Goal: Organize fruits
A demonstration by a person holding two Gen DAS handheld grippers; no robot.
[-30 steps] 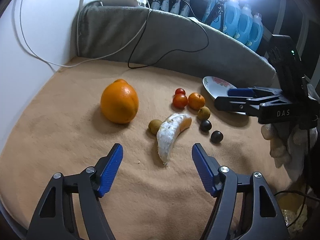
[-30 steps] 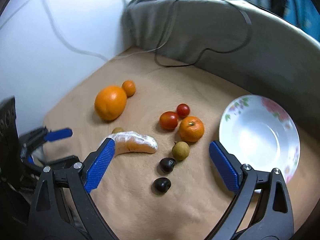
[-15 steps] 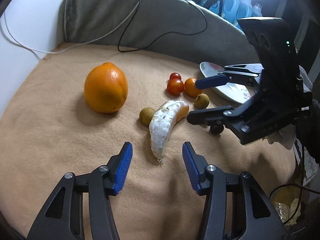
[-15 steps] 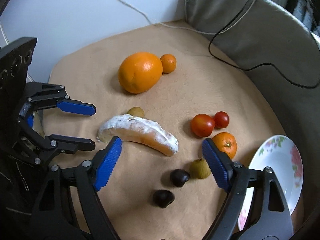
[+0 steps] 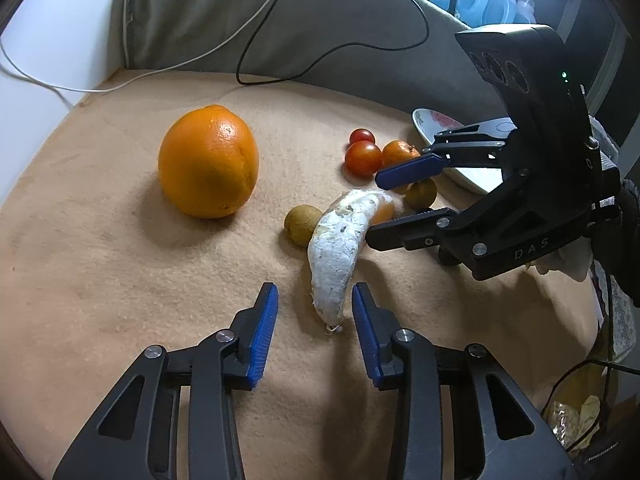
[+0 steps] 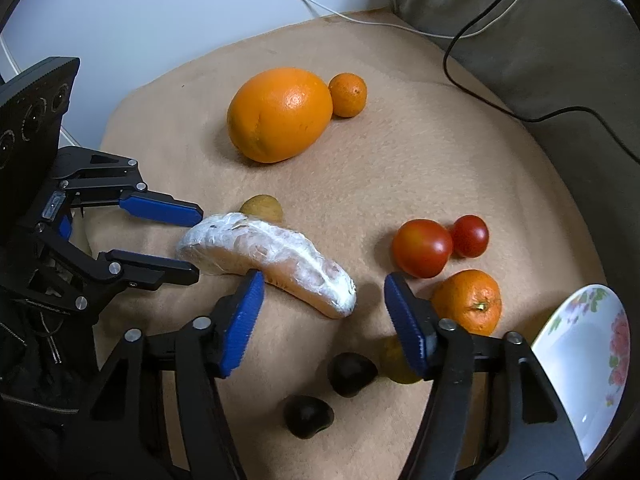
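A plastic-wrapped orange wedge [image 5: 336, 252] lies on the tan blanket; it also shows in the right wrist view [image 6: 268, 256]. My left gripper [image 5: 316, 308] is open with its jaws on either side of the wedge's near tip. My right gripper [image 6: 324, 300] is open at the wedge's other end; it shows from the side in the left wrist view [image 5: 394, 204]. A big orange [image 5: 208, 162], two tomatoes [image 6: 422, 246], two mandarins [image 6: 468, 302] [image 6: 348, 94], small brown fruits [image 5: 302, 224] and two dark ones [image 6: 352, 374] lie around.
A white flowered bowl [image 6: 588, 364] sits at the right edge. A grey cushion [image 5: 280, 36] with black and white cables runs along the back. A white wall [image 6: 120, 20] bounds the left side.
Both grippers have moved in toward the wrapped wedge from opposite ends. The left jaws have narrowed around its tip. The fruits have not moved.
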